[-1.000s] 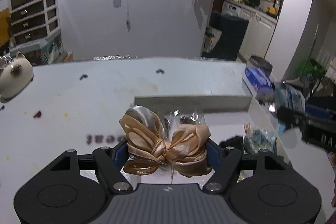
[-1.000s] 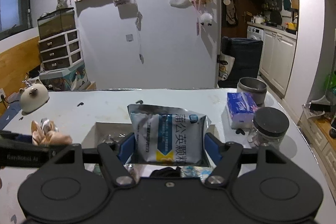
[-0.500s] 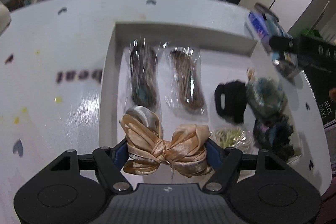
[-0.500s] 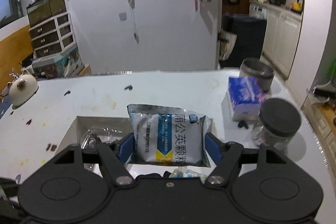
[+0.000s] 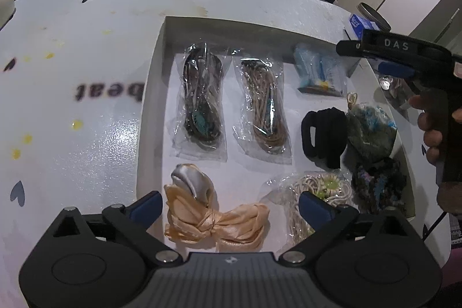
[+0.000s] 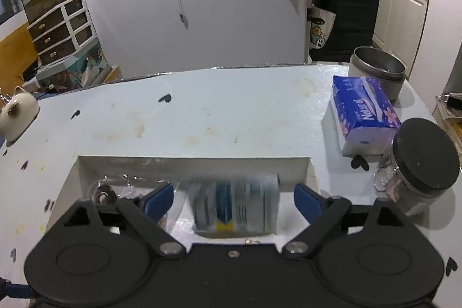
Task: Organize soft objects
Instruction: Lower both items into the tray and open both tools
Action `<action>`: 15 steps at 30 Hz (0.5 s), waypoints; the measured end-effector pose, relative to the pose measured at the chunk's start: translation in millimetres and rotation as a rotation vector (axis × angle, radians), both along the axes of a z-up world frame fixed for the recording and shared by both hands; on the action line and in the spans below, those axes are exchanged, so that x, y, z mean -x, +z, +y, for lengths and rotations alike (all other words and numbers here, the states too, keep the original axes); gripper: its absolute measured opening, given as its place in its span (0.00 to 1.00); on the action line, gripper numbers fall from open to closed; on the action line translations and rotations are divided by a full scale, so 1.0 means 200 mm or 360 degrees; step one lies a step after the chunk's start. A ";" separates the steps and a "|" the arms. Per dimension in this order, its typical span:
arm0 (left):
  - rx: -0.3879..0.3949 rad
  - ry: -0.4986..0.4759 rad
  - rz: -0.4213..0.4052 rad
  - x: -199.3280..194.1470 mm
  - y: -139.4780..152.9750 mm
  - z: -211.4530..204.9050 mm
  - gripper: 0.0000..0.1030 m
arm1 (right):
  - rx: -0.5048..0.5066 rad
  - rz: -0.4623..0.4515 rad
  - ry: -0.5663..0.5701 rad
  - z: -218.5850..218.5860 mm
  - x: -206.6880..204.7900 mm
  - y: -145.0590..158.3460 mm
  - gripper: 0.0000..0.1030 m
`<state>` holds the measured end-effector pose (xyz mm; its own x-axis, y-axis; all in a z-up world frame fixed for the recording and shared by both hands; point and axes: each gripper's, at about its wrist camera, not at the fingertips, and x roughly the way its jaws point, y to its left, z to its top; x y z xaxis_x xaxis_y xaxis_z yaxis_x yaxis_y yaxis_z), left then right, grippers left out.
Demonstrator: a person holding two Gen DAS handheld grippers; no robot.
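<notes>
My left gripper (image 5: 228,207) jaws just opened wide; satin bow (image 5: 213,218) loose between them, near-left corner of tray (image 5: 150,94), long axis across jaws. Right gripper (image 6: 232,198) likewise just opened, blue packet (image 6: 235,205) dropping free, far-right.

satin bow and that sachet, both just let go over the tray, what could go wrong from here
1. The satin bow lies between the left gripper fingers, whose jaws have just been opening; pulling back low could snag a loop and drag it out of the white tray.
2. The blue-print sachet is blurred, apparently dropping from the right gripper, and may land on the bagged cord.
</notes>
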<state>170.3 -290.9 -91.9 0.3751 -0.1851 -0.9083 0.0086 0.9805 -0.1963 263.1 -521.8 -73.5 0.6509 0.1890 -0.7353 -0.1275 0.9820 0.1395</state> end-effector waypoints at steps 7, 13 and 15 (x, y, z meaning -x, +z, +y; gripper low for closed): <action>-0.0002 -0.0016 -0.0030 0.01 0.02 -0.01 0.97 | 0.0002 0.0036 0.0003 -0.02 0.01 -0.01 0.88; -0.0018 -0.0022 -0.0071 0.02 0.05 -0.01 0.97 | -0.0038 0.0063 0.0000 -0.03 0.08 0.02 0.88; -0.0024 -0.0021 -0.0092 0.03 0.07 -0.01 0.97 | -0.0044 0.0058 0.0005 -0.04 0.11 0.04 0.88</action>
<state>163.7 -293.3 -77.3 0.4248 -0.1771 -0.8878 0.0324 0.9830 -0.1806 241.3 -529.1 -66.2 0.6229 0.2115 -0.7531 -0.1249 0.9773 0.1712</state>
